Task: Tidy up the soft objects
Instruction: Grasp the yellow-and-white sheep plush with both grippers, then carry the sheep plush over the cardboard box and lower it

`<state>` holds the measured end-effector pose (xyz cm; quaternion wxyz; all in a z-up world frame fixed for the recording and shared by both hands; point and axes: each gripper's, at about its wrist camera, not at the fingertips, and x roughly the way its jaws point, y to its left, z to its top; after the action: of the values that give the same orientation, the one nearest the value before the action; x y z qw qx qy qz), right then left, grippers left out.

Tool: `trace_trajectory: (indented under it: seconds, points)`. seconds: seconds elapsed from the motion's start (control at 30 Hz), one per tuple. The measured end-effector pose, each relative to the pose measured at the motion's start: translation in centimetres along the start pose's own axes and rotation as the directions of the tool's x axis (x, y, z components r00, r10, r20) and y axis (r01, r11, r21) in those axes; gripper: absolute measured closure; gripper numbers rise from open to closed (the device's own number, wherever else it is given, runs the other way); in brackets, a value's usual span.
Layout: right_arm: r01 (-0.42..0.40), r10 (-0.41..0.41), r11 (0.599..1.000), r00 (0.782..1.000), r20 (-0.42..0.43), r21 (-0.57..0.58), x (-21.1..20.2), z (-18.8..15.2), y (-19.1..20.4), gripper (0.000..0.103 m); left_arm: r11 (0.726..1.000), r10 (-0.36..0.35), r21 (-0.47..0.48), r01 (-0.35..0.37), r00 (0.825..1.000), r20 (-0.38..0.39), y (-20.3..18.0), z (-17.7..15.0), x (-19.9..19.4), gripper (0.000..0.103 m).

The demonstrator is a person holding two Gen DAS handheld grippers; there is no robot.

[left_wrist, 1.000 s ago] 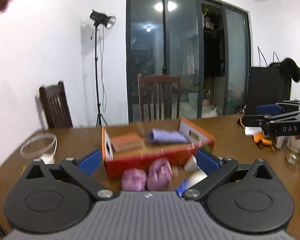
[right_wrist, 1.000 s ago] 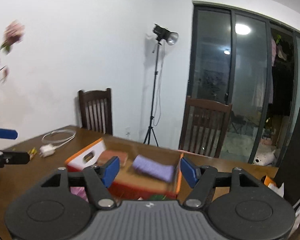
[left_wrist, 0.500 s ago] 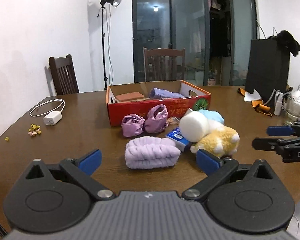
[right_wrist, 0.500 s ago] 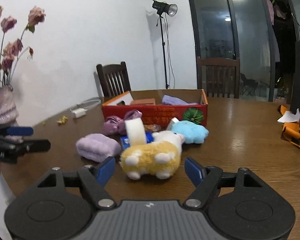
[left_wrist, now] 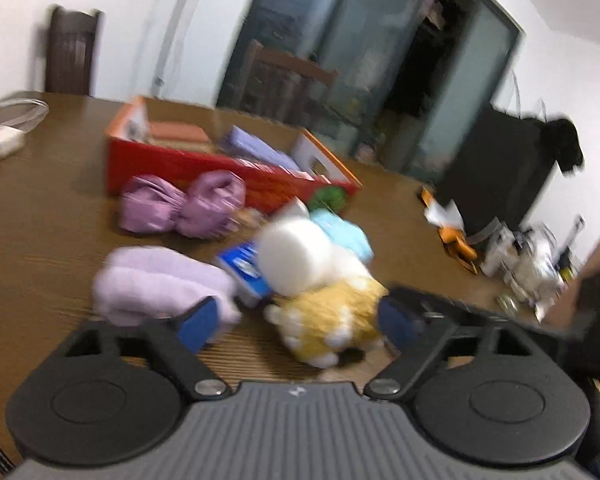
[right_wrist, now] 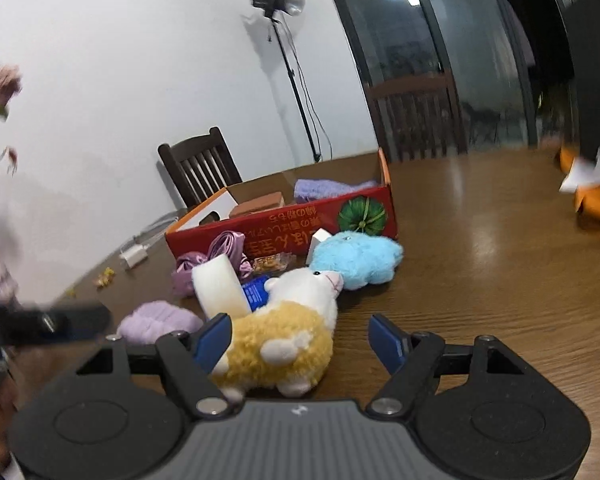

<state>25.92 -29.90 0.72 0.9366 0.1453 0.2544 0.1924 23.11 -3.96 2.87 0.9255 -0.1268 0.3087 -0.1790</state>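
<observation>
Now | brown wood table | white wall | glass doors | left claw gaping, empty | right claw gaping, empty

Both wrist views low, close, sharing yellow plush.

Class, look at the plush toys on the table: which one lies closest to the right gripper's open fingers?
The yellow-and-white sheep plush, lying partly between the right gripper fingers. The blue plush sits farther back, near the red box.
</observation>
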Motion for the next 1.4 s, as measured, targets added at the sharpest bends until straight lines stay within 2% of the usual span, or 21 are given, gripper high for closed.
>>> trace_trajectory:
  seconds: [0.07,0.17,0.23,0.3,0.33,0.4,0.67,0.8,1.03,1.17,1.27,1.3,1.33,1.4]
  points:
    - [-0.008,0.009,0.999,1.0,-0.018,0.038,1.3,0.4,-0.8,0.042,1.0,-0.025,-0.012,0.024,0.999,-0.037,-0.3,-0.1,1.8,0.031]
    - [-0.026,0.029,0.996,0.999,-0.031,0.086,2.6,0.6,-1.5,0.044,0.997,-0.032,-0.066,0.028,0.997,-0.07,0.1,-0.2,3.8,0.036]
    - [-0.056,0.062,0.991,0.997,-0.044,0.123,3.3,0.7,-1.9,0.048,0.992,-0.063,-0.115,0.051,0.993,-0.102,0.7,-0.2,4.7,0.041]
    - [-0.08,0.088,0.986,0.995,-0.054,0.148,3.7,0.6,-2.1,0.052,0.982,-0.099,-0.174,0.075,0.986,-0.135,1.4,-0.2,5.4,0.047]
    - [-0.09,0.1,0.984,0.993,-0.058,0.153,3.8,0.6,-2.0,0.057,0.98,-0.1,-0.182,0.075,0.986,-0.135,1.5,-0.3,5.3,0.049]
    - [-0.105,0.116,0.982,0.991,-0.061,0.157,3.4,0.3,-1.7,0.06,0.981,-0.102,-0.179,0.076,0.986,-0.135,1.5,-0.4,4.9,0.05]
    - [-0.109,0.116,0.989,0.991,-0.068,0.103,-1.9,-3.0,0.1,0.06,0.986,-0.147,-0.099,0.131,0.974,-0.175,0.1,-2.3,1.3,0.049]
    - [-0.104,0.108,0.992,0.992,-0.058,0.078,-4.2,-4.0,0.9,0.058,0.985,-0.169,-0.06,0.161,0.969,-0.177,-0.8,-3.5,-0.5,0.044]
    - [-0.107,0.109,0.991,0.994,-0.027,0.078,-5.8,-4.0,0.8,0.058,0.989,-0.129,-0.087,0.118,0.983,-0.132,-0.5,-3.9,-1.9,0.039]
    - [-0.106,0.109,0.99,0.993,-0.033,0.093,-5.2,-4.2,0.6,0.057,0.989,-0.132,-0.084,0.122,0.982,-0.136,-0.3,-4.0,-2.0,0.039]
    - [-0.106,0.113,0.987,0.992,-0.049,0.121,-4.4,-4.6,0.2,0.056,0.985,-0.158,-0.089,0.145,0.974,-0.16,-0.3,-4.4,-1.3,0.042]
    - [-0.104,0.111,0.986,0.992,-0.052,0.132,-4.1,-4.7,0.1,0.048,0.984,-0.169,-0.088,0.157,0.972,-0.165,-0.3,-4.5,-1.1,0.05]
    - [-0.102,0.111,0.985,0.992,-0.057,0.14,-3.8,-4.8,-0.1,0.046,0.982,-0.179,-0.087,0.166,0.969,-0.171,-0.4,-4.5,-0.8,0.055]
    - [-0.119,0.132,0.981,0.989,-0.072,0.153,-3.6,-4.7,-0.3,0.05,0.984,-0.167,-0.085,0.155,0.974,-0.156,-0.6,-4.4,-0.6,0.058]
